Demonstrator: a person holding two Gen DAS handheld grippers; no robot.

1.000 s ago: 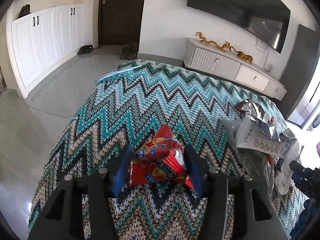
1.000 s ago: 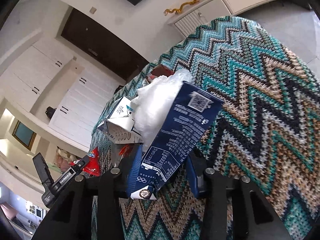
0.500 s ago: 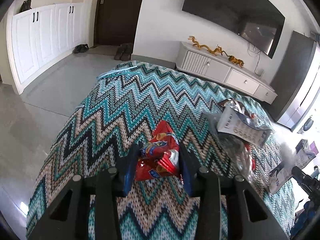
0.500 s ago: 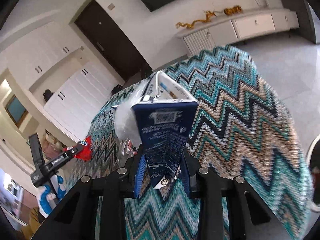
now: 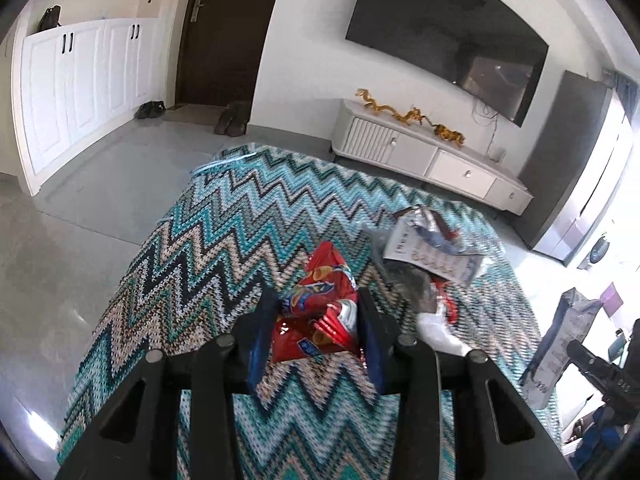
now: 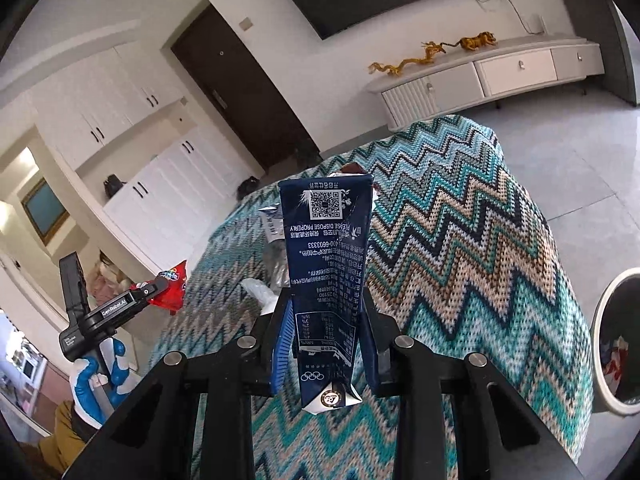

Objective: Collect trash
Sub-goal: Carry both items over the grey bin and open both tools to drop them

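**Both tongs loaded, bin to the right**

The left tongs (image 5: 318, 312) are clamped on a red snack bag (image 5: 316, 312), held above the zigzag-covered tabletop (image 5: 224, 240). The right tongs (image 6: 326, 320) pinch a dark blue carton (image 6: 328, 272) upright. A white-rimmed bin (image 6: 600, 344) shows at the right edge, beside the tabletop. To do this well, carry each piece fully over the rim before letting go. More wrappers (image 5: 430, 248) lie on the cloth, not yet collected.
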